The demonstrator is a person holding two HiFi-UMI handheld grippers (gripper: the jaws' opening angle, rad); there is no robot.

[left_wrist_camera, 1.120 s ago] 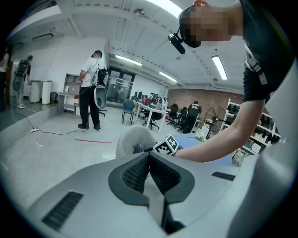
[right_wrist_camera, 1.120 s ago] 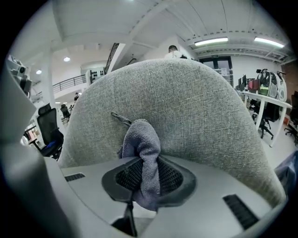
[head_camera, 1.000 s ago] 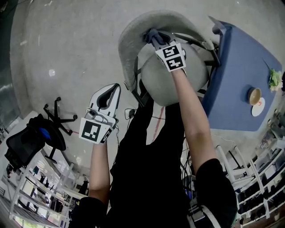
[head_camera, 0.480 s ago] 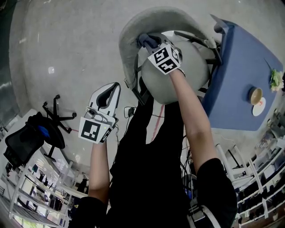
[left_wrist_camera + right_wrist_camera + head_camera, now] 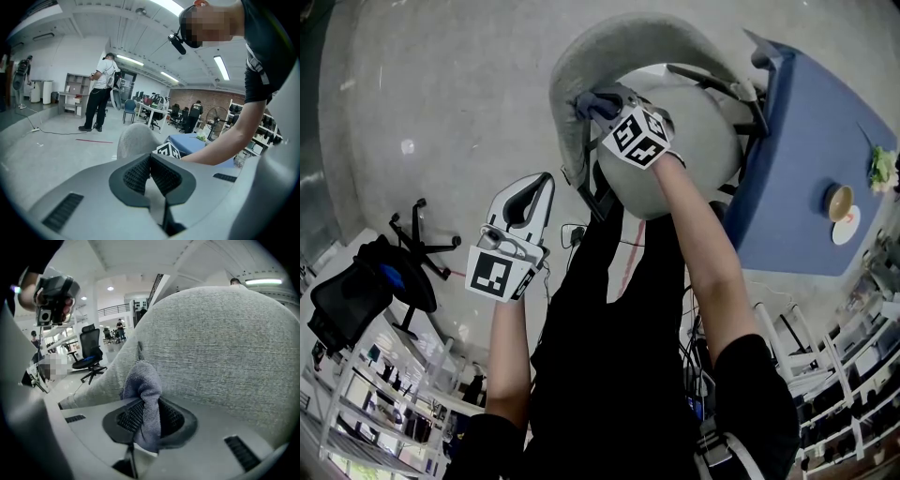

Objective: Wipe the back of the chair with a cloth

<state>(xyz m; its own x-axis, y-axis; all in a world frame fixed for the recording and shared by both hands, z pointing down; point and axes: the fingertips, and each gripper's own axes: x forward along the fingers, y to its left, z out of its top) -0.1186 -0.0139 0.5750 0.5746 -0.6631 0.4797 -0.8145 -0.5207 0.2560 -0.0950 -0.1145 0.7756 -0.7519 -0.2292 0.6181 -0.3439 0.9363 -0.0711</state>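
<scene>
Right claw (image 5: 602, 103) pressing the cloth (image 5: 143, 387) against the chair back (image 5: 220, 343)
The cloth is lying lengthwise along the clamping jaws, bunched end pointing into the chair back's left side. The left claw (image 5: 150, 161), closed and empty, is hovering nearer, leftward.

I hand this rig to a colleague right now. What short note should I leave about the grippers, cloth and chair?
Right hand-held gripper: shut on the cloth, pressed against the grey chair back.
Left hand-held gripper: shut, empty, held away from the chair.
Done: cloth is on the back; how much is wiped cannot be seen.
Left: wipe across the rest of the back.
</scene>
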